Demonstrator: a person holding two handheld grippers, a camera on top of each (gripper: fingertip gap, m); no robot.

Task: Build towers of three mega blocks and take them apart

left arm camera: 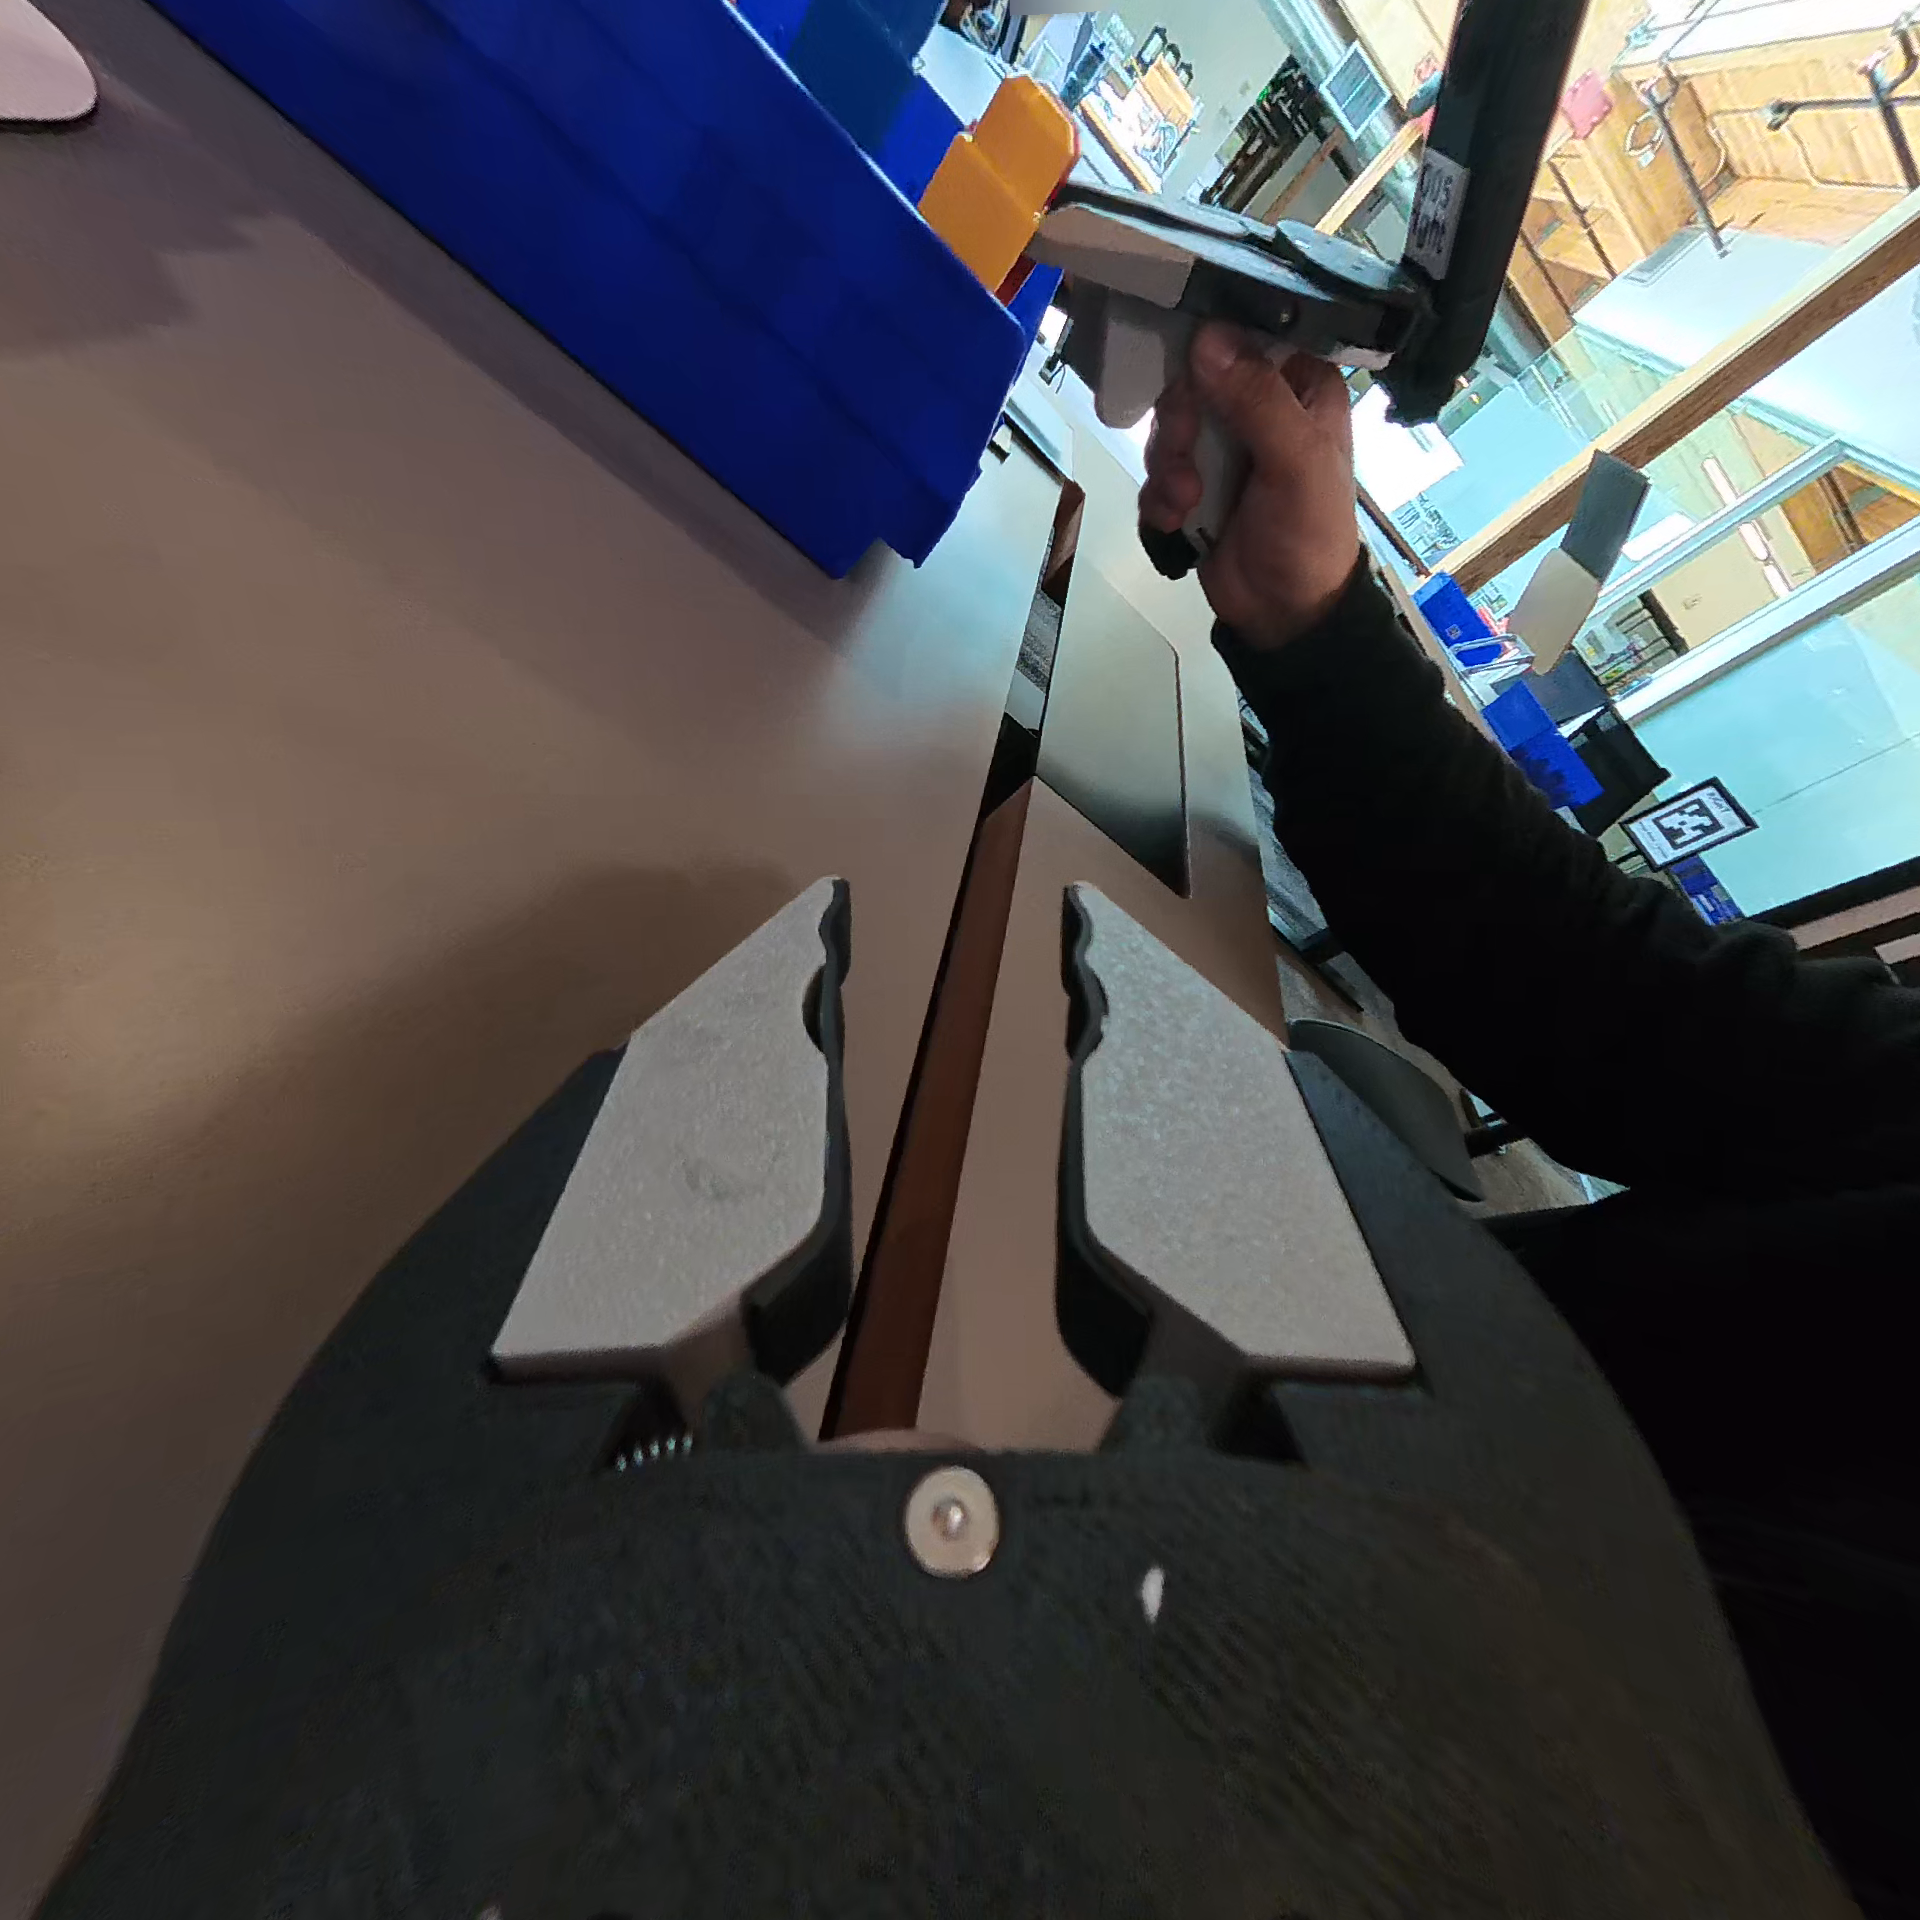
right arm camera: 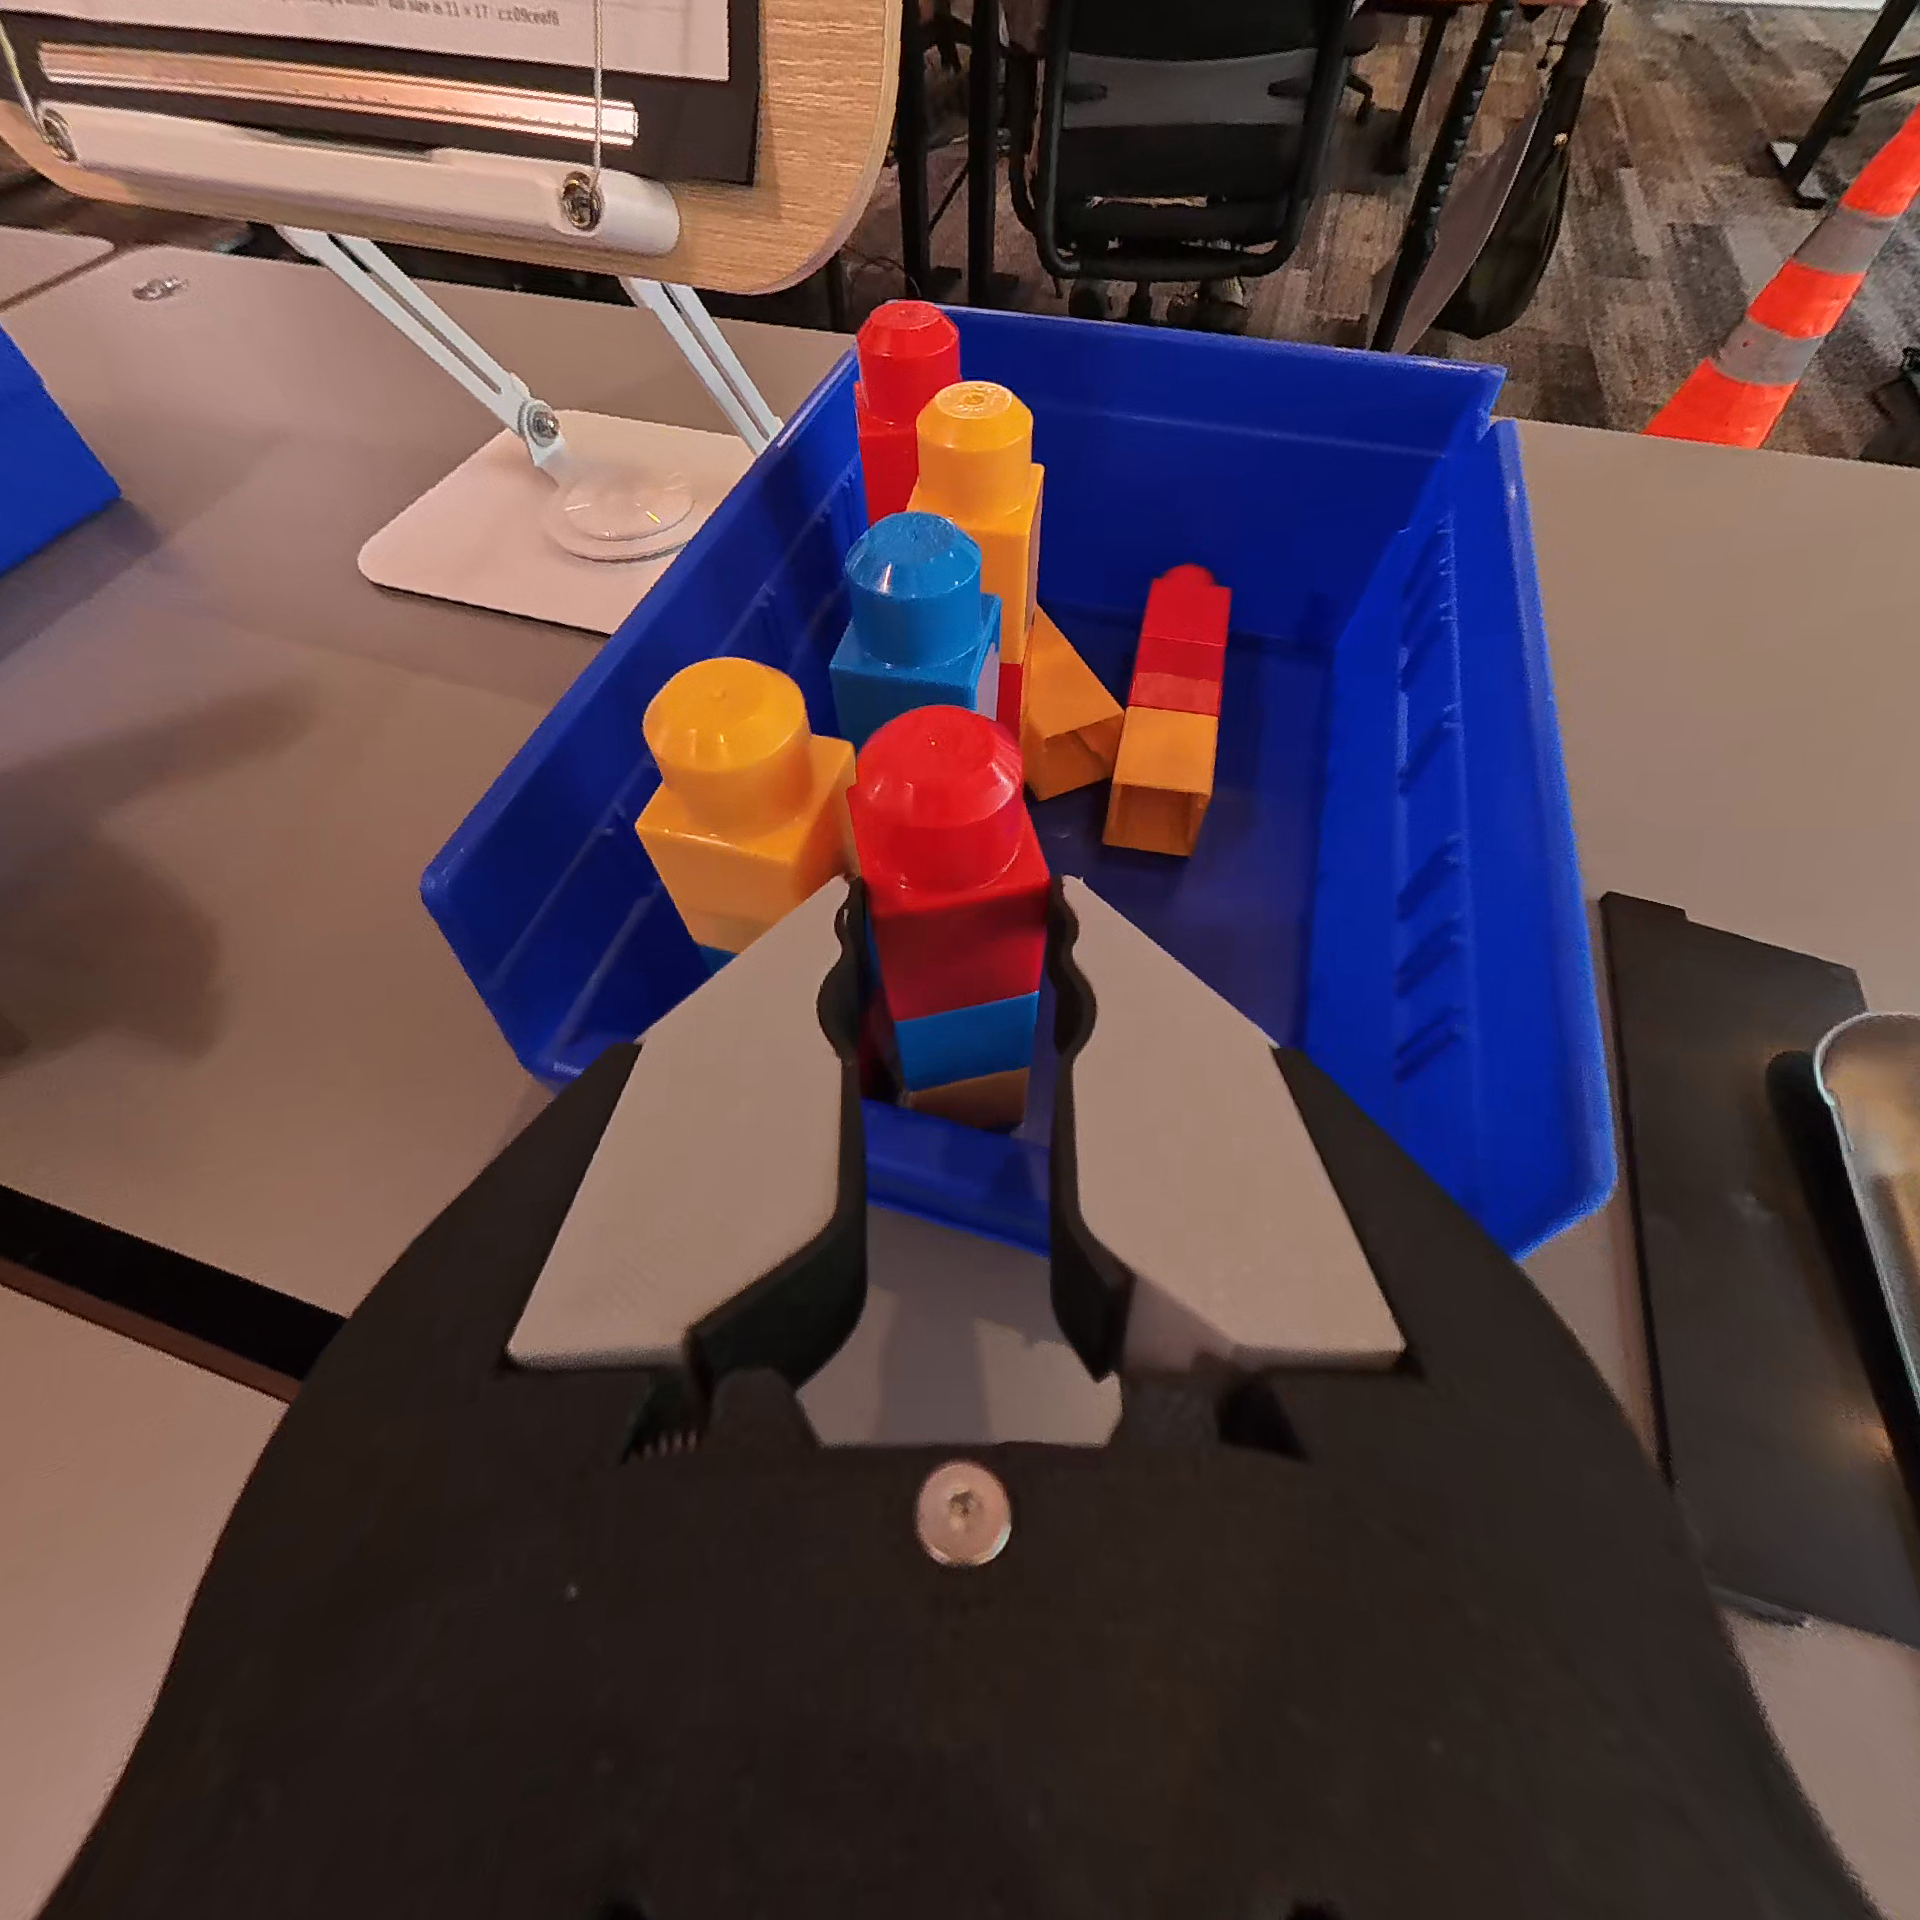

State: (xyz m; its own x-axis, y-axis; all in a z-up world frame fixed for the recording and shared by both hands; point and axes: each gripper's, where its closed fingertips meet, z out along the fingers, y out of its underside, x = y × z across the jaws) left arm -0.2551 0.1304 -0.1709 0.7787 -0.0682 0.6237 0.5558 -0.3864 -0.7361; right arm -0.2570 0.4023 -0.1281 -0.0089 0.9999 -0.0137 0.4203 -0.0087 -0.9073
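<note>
In blue bin (right arm camera: 1455,727), right gripper (right arm camera: 954,966) clasping red-topped tower (right arm camera: 956,894)

Both tongs share one build. The left tongs (left arm camera: 956,1039) have a broad black body with a rough, grainy surface, two flat grey finger plates that taper toward the far end, and wavy black pads along their inner edges. A silver screw (left arm camera: 951,1522) sits at the middle of the body, and a small coiled spring (left arm camera: 655,1447) shows at the left finger's root. The right tongs (right arm camera: 956,987) look the same, with their own silver screw (right arm camera: 963,1513). The person's hand (left arm camera: 1257,488) comes out of a long black sleeve (left arm camera: 1507,883).
</note>
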